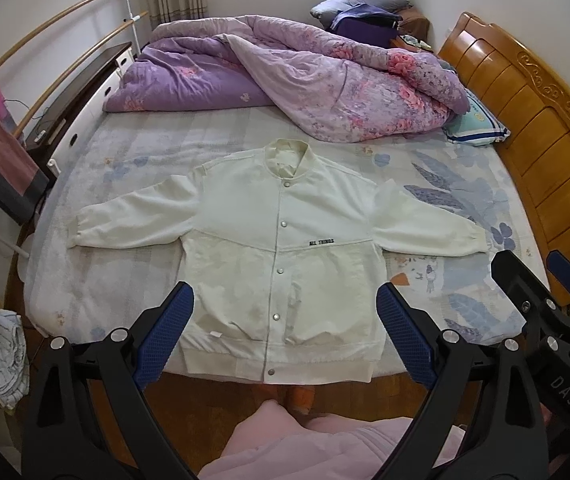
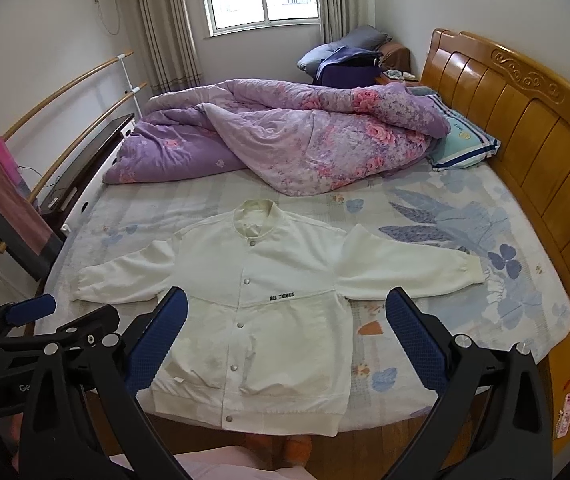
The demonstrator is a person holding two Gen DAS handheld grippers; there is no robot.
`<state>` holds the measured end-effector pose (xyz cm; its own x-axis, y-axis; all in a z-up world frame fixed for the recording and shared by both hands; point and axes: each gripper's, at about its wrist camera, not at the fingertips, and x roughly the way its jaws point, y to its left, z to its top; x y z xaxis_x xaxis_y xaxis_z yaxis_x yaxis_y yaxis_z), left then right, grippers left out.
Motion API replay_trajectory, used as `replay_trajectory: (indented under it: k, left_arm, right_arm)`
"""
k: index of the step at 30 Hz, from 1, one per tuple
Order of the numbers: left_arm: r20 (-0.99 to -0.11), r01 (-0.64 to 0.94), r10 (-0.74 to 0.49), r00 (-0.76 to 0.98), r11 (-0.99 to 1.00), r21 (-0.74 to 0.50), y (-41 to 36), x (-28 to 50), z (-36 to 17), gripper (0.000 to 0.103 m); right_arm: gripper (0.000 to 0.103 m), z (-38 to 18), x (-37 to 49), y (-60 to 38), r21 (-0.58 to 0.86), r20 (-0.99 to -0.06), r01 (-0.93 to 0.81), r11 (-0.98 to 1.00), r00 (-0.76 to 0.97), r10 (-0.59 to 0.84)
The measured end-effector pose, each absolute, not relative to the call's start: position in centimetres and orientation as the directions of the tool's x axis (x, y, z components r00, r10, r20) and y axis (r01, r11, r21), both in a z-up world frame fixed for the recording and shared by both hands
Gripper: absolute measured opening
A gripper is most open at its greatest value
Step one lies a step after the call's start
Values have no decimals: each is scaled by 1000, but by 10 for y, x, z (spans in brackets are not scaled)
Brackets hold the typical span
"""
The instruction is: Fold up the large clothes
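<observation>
Fingers of our left gripper (image 1: 285,334) and right gripper (image 2: 287,338) stand wide apart, holding nothing, above the near hem of the white jacket (image 1: 281,256), which lies flat, buttoned, sleeves outspread, on the bed (image 1: 133,160).

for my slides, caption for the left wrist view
White jacket spread flat on the bed, both open grippers hovering.

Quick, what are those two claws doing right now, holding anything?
Left claw: open, holding nothing, above the white jacket.
Right claw: open, holding nothing.
</observation>
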<state>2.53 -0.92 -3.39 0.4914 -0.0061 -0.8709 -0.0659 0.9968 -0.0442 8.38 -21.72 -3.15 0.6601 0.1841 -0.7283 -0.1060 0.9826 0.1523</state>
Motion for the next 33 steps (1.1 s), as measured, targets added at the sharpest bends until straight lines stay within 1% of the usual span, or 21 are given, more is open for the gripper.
replay_trajectory:
  k: [5, 10, 16, 21, 26, 30, 33]
  left_arm:
    - [-870, -92, -2, 494, 994, -55, -5, 13, -31, 93]
    - [-874, -158, 50, 482, 987, -30, 1, -2, -34, 93]
    - [-882, -251, 126, 453, 968, 9, 24, -26, -39, 93]
    - [-873, -317, 155, 462, 948, 0, 53, -44, -45, 93]
    - [-850, -392, 177, 496, 919, -38, 94, -54, -47, 93]
    - [-864, -424, 156, 478, 903, -71, 142, -45, -57, 93]
    - [-881, -409, 134, 453, 910, -72, 183, -27, -70, 92]
  right_arm:
    - [96, -29, 79, -215, 179, -722, -141, 974, 653, 228]
    - [96, -34, 76, -205, 221, -729, -201, 954, 616, 298]
    - [96, -43, 81, -179, 292, -748, -288, 912, 525, 406]
    - [96, -38, 85, -143, 280, -740, -370, 886, 504, 445]
    - [96, -39, 91, -104, 255, -743, -416, 873, 493, 453]
    - [96, -44, 102, -65, 235, -752, -424, 875, 491, 440]
    - [96, -53, 119, -27, 215, -775, -402, 890, 485, 406]
